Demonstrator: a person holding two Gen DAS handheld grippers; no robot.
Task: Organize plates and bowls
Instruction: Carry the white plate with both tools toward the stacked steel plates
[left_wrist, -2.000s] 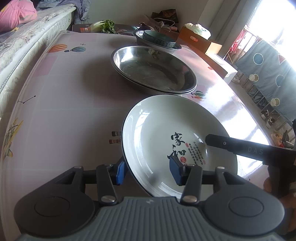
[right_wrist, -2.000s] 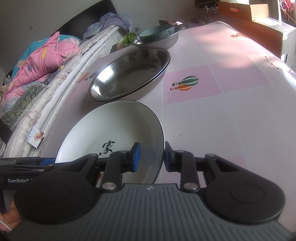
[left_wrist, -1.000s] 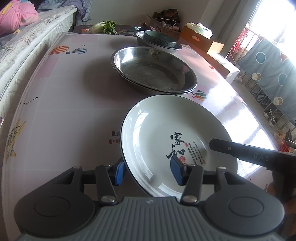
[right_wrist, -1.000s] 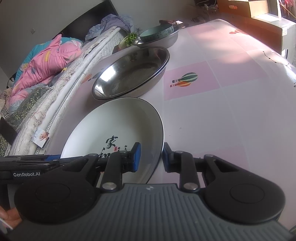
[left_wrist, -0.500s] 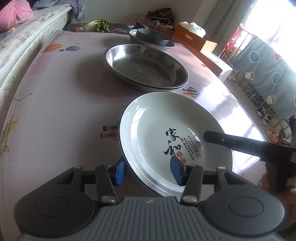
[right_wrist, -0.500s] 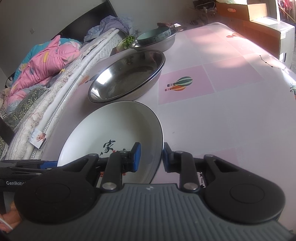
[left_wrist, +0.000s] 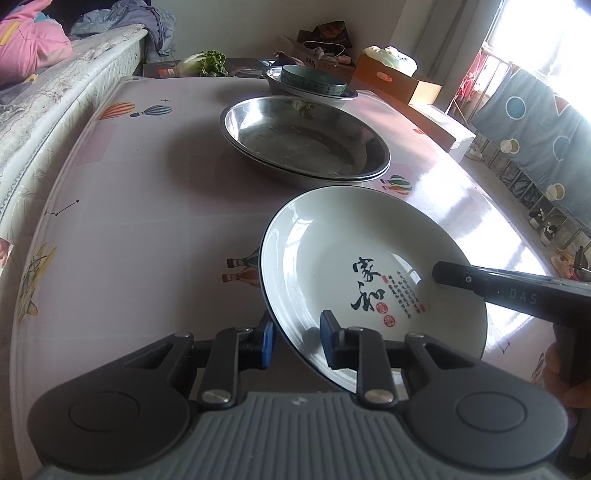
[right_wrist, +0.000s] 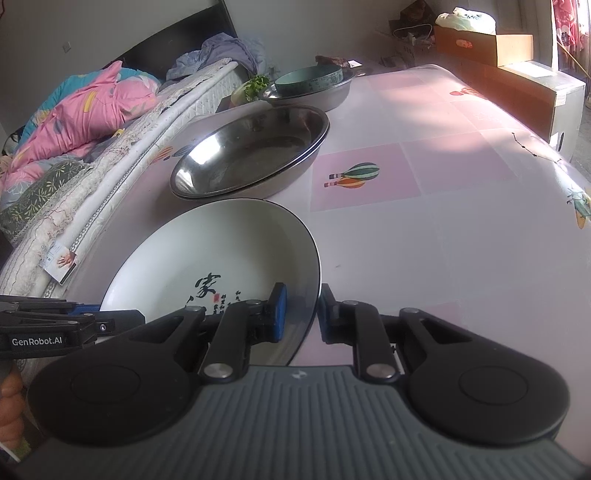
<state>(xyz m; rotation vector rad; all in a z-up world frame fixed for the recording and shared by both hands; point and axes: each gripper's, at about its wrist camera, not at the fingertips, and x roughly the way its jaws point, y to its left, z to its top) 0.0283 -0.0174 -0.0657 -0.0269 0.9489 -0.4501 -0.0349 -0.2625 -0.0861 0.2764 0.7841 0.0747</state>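
1. Left gripper (left_wrist: 295, 338): jaws just closing, now pinching the white plate (left_wrist: 354, 258) by its rim.
2. Right gripper (right_wrist: 300, 312): jaws just closing too, clamped across the opposite rim.
3. Steel basins (left_wrist: 306, 142) sit beyond both jaws.

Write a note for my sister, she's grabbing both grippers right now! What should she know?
Left gripper: jaws have just been closing, now clamped on the white plate rim.
Right gripper: jaws have just been closing too, clamped on the opposite rim.
Things: stacked steel basins sit behind the plate; the teal bowl sits in a far basin on the table.
Done: plate gripped on both sides.
Left: probably lift it and stack it with the other dishes.
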